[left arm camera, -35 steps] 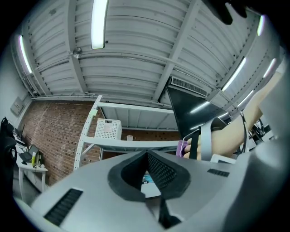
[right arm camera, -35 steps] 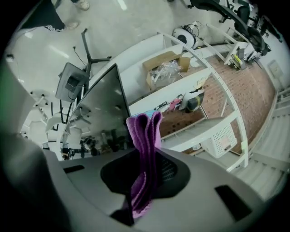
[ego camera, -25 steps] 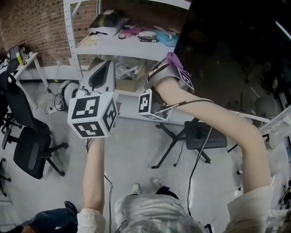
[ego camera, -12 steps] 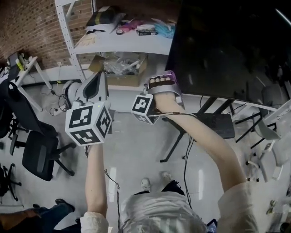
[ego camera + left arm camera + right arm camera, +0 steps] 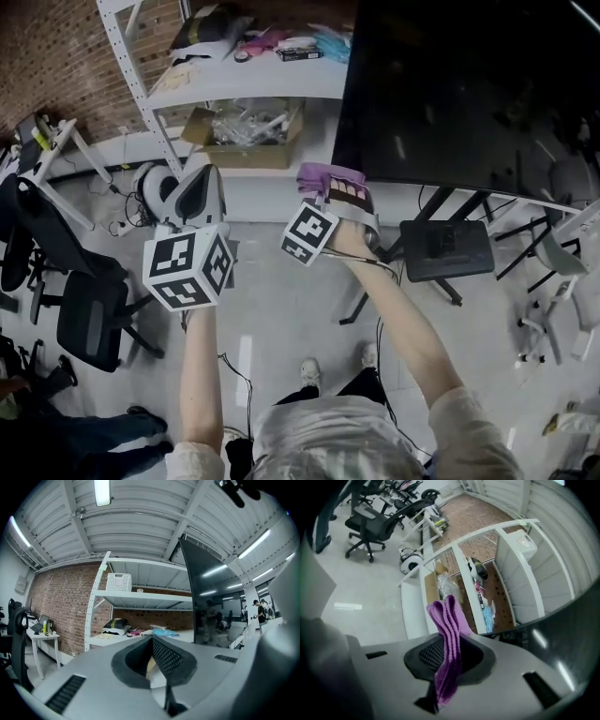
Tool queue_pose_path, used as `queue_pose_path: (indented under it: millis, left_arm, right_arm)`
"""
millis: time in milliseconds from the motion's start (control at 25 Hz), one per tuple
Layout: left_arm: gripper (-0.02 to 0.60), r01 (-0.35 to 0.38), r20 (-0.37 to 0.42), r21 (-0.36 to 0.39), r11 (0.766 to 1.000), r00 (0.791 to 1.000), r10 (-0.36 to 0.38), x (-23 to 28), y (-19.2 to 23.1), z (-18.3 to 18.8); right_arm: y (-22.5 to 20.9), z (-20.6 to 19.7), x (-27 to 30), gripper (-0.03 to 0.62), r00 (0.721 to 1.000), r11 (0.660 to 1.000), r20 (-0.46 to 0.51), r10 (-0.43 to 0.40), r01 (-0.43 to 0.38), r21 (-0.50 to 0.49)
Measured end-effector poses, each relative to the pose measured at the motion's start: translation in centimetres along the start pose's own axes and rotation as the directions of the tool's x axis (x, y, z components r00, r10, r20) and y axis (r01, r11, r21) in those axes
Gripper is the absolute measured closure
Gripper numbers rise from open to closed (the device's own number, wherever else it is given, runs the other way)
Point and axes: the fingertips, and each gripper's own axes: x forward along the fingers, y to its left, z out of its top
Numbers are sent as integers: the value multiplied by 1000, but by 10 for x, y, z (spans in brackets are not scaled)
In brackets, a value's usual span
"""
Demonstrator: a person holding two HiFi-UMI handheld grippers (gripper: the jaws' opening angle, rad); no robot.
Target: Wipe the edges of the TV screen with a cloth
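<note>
The purple cloth (image 5: 449,639) is clamped between the jaws of the right tongs (image 5: 330,186), with a folded lobe standing out past the tips and a tail hanging below them. In the head view the cloth is seen at the centre of the frame, just beside the lower left corner of the TV screen (image 5: 469,84), which fills the upper right; whether the fabric is actually touching the frame of the screen cannot be told. The left tongs (image 5: 152,641) are held closed with nothing gripped, left of centre and well apart from the screen, pointed toward the white shelf (image 5: 253,84) at the upper left. The step in hand is judged to be the start of a pass along an edge from this corner. It would be done well if only the protruding fold were laid on the border, with the hard tips kept off the glass. Light, even pressure should be applied, the stroke run parallel to the edge, and the grip held firm so that the cloth is not dragged out.
</note>
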Motion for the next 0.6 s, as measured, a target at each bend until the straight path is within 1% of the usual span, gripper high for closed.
queue_pose_path:
  millis: [80,120,160,200,240,280,320,360,400,440,480,520,600]
  left_arm:
    - [568,-3,-21,8,1000,1000,3,2,-2,-8]
    - [568,-3,-31,12,1000,1000,3,4,-3,-13]
    - [568,-2,-42,15,1000,999,2,6,-5,-18]
    - [568,1,-54,17,1000,999,0,7,-8,-23]
    - [568,5,-66,17,1000,998,-4,9,-11,-29]
    - [568,10,-80,18,1000,997,-8,10,-14,-36]
    - [568,13,-94,19,1000,996,-11,10,-17,-42]
    - [568,15,-108,20,1000,994,-13,10,-19,-49]
    - [568,15,-122,22,1000,992,-12,10,-21,-56]
    - [568,14,-135,24,1000,991,-11,10,-22,-63]
    - [568,12,-145,25,1000,989,-8,10,-22,-68]
    - [568,9,-150,26,1000,989,-5,10,-23,-72]
    - [568,4,-143,30,1000,990,0,10,-25,-78]
  right_arm:
    - [3,-2,1,539,999,996,43,-7,3,86]
    - [8,-1,0,537,997,992,73,5,-14,129]
    - [16,0,-2,537,993,983,112,33,-52,174]
    - [26,2,-4,537,985,968,158,73,-108,225]
    - [38,4,-7,537,971,942,206,118,-175,286]
    - [49,4,-9,539,953,900,258,160,-249,359]
    - [60,5,-11,537,928,832,315,197,-329,447]
    - [70,3,-13,537,901,734,373,222,-407,544]
    - [77,0,-13,537,876,614,423,231,-468,635]
    - [82,-5,-11,539,862,497,454,226,-503,707]
    - [85,-12,-8,537,860,408,464,215,-510,757]
    - [86,-18,-4,537,866,353,459,200,-501,790]
    - [87,-28,7,537,880,282,446,166,-476,833]
